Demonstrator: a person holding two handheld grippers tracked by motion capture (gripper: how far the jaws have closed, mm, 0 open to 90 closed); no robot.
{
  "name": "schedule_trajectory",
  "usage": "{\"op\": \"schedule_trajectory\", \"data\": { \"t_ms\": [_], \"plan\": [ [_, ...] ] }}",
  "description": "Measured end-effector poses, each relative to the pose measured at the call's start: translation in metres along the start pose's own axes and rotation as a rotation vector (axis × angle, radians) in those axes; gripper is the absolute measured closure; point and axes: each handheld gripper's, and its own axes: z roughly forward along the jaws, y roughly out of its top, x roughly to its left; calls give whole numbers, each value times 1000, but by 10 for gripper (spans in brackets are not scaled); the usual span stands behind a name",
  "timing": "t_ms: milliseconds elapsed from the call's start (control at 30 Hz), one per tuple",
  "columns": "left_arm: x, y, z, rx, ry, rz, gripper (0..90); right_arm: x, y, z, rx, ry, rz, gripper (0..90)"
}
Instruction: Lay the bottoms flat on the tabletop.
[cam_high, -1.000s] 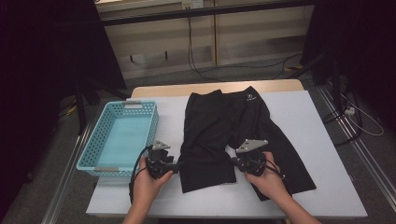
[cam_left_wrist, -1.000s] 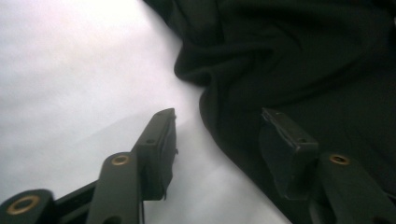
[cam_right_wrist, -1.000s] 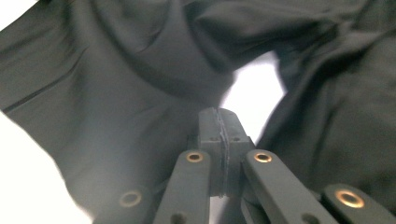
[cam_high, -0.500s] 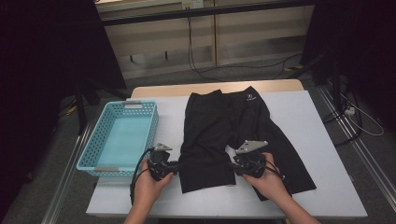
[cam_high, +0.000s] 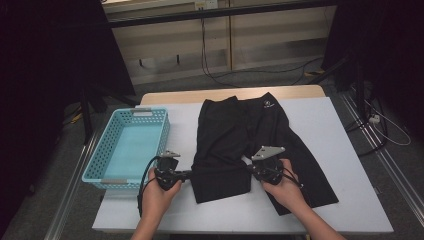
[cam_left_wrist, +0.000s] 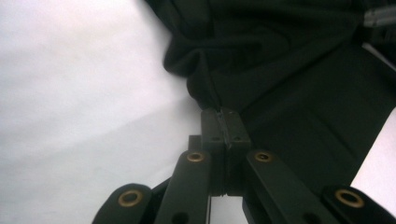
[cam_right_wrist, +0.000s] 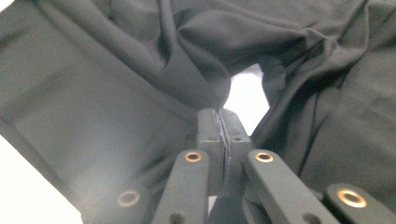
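A blue basket (cam_high: 131, 145) sits just left of the black shorts (cam_high: 240, 135).

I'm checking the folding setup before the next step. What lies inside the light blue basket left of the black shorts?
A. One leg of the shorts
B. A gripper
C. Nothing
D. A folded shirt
C: in the high view the light blue basket shows only its bare bottom, while the black shorts lie wholly on the white table beside it.

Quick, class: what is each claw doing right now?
Left claw: closed, pinching the black shorts at one edge.
Right claw: closed, pinching the shorts' fabric too.
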Motion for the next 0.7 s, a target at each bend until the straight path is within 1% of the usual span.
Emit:
{"op": "schedule_trajectory", "data": {
  "t_ms": [33, 67, 100, 133, 167, 200, 233, 267, 300, 367, 400, 467, 533, 600, 633, 667, 700],
  "plan": [
    [1, 0, 0, 3, -5, -1, 899, 2, 0, 0, 3, -9, -16, 834],
    [2, -1, 1, -18, -3, 2, 895, 4, 1, 0, -3, -15, -29, 799],
    [2, -2, 1, -25, 5, 13, 869, 6, 1, -2, -13, -16, -36, 760],
    [3, -2, 1, -22, 3, 16, 799, 7, 2, -4, -22, -18, -41, 711],
    [3, -2, 1, -39, 0, 13, 724, 9, 2, -5, -32, -14, -46, 667],
    [3, -2, 1, -50, -5, 19, 663, 11, 3, -7, -45, -2, -56, 650],
    [2, -1, 1, -58, -6, 26, 623, 14, 4, -10, -57, 13, -68, 625],
    [2, 0, 1, -74, -7, 26, 567, 17, 5, -12, -75, 31, -74, 595],
    [1, 1, 0, -80, -13, 30, 497, 21, 6, -14, -91, 57, -89, 582],
    [0, 2, 0, -106, -8, 65, 399, 29, 7, -13, -103, 121, -111, 555],
    [-1, 3, 0, -113, 5, 74, 366, 34, 6, -11, -95, 152, -123, 549],
    [-1, 4, 0, -132, 10, 79, 294, 45, 4, -4, -61, 200, -163, 556],
    [0, 5, 0, -148, 17, 83, 259, 51, 2, 2, -37, 228, -188, 555],
    [1, 5, -2, -151, 28, 87, 233, 57, 2, 5, -30, 263, -211, 543],
    [1, 5, -2, -153, 38, 94, 224, 60, 2, 6, -30, 274, -217, 523],
    [2, 6, -2, -159, 47, 100, 213, 62, 1, 7, -25, 279, -227, 514],
    [2, 6, -3, -165, 43, 101, 203, 63, 0, 7, -25, 276, -233, 511]
  ]
}}
